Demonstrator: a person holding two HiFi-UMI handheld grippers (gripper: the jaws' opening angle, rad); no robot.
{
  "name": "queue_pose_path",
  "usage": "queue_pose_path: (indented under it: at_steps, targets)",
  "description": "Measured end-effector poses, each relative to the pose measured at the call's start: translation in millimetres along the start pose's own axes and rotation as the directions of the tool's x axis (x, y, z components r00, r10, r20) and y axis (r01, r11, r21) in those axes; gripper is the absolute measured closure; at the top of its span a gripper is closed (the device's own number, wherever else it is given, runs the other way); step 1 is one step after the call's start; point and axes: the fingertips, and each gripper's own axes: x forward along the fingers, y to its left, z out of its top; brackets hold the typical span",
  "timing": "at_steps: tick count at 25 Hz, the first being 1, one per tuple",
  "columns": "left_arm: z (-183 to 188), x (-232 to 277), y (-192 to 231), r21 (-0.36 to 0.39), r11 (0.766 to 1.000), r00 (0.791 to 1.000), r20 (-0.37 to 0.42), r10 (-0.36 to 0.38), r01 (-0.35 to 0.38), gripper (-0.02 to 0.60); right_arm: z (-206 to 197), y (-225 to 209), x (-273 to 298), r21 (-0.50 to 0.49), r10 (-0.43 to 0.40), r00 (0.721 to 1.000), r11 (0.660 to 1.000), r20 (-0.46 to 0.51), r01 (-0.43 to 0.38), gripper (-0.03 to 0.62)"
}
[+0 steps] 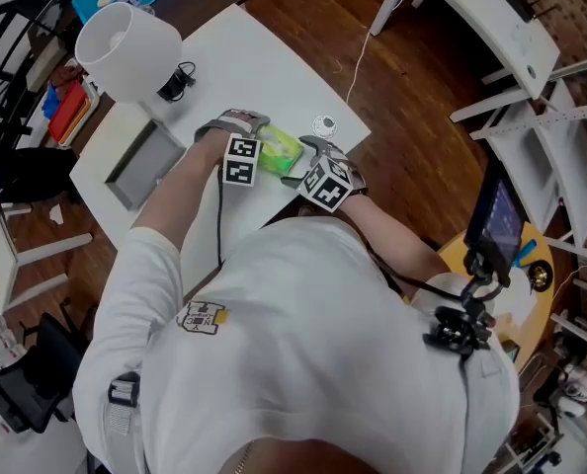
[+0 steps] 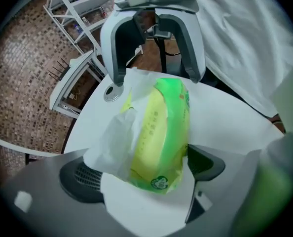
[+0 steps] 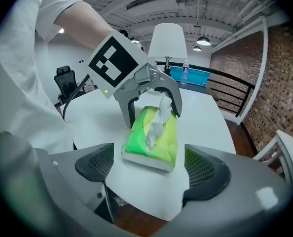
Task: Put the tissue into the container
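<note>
On the white counter [image 1: 264,57], near its middle, lies the green and yellow tissue pack [image 1: 280,150]. The head view shows only a bit of it, because both hands and their marker cubes cover its ends. The person's white shirt hides the near edge of the counter. A grey box [image 1: 145,166] sits at 9 o'clock from the pack, well apart, and I cannot see into it well. A small round thing [image 1: 323,124] lies at 2 o'clock, near the pack; it is too small to tell what it is. A big white lamp shade [image 1: 125,38] stands at 10 o'clock, farther off.

The left tool [image 2: 144,174] points steeply down over one end of the pack. Its jaws are wide apart with the pack between them. One pad sits just beside the wrapper, and I cannot tell if it touches. It has no hold of the pack. A white tissue [image 2: 114,137] sticks out of the top of the pack.

The right tool [image 3: 150,169] slants down at the other end, from 4 o'clock. Its jaws are wide apart too and hold nothing; the pack lies on the counter just in front of them. Both arms are bent and reach forward, elbows out.
</note>
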Motion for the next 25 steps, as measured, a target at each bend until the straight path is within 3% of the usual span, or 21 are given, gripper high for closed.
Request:
queue_pose_path:
  at_steps: [2, 3, 9, 12, 15, 17, 19, 21, 23, 25]
  targets:
    - [1, -1, 0, -0.023, 1.0, 1.0, -0.001, 0.004, -0.004, 0.093, -2, -2, -1, 0.005, -0.004, 1.0, 1.0, 0.0, 0.004, 0.157]
    - [1, -2, 0, -0.04, 0.999, 1.0, 0.001, 0.014, -0.014, 0.145, -3, -2, -1, 0.007, -0.005, 1.0, 1.0, 0.0, 0.005, 0.159]
    - [2, -5, 0, -0.168, 0.985, 0.999, -0.015, 0.048, -0.05, 0.185, -1, -2, 0, -0.009, -0.005, 1.0, 1.0, 0.001, 0.005, 0.174]
    - [-1, -8, 0, -0.261, 0.962, 0.997, -0.033, 0.071, -0.077, 0.196, 2, -5, -1, -0.024, -0.012, 1.0, 1.0, 0.011, 0.012, 0.188]
    - [-4, -9, 0, -0.373, 0.921, 0.993, -0.051, 0.106, -0.117, 0.201, 8, -12, -6, -0.037, -0.031, 0.999, 0.999, 0.035, 0.032, 0.212]
    - [-7, -11, -2, -0.461, 0.875, 0.989, -0.07, 0.127, -0.145, 0.204, 13, -17, -9, -0.04, -0.046, 0.998, 0.998, 0.051, 0.048, 0.228]
    - [-14, -14, -4, -0.552, 0.814, 0.983, -0.111, 0.144, -0.181, 0.207, 18, -21, -12, -0.042, -0.059, 0.996, 0.997, 0.067, 0.062, 0.245]
    - [-25, -17, -9, -0.637, 0.737, 0.973, -0.183, 0.144, -0.228, 0.21, 23, -24, -13, -0.046, -0.066, 0.995, 0.997, 0.076, 0.07, 0.263]
    - [-38, -22, -18, -0.716, 0.644, 0.96, -0.254, 0.121, -0.27, 0.212, 25, -23, -10, -0.057, -0.058, 0.995, 0.996, 0.079, 0.063, 0.272]
    - [-45, -25, -29, -0.782, 0.555, 0.955, -0.28, 0.094, -0.284, 0.213, 26, -20, -5, -0.067, -0.043, 0.996, 0.997, 0.077, 0.048, 0.273]
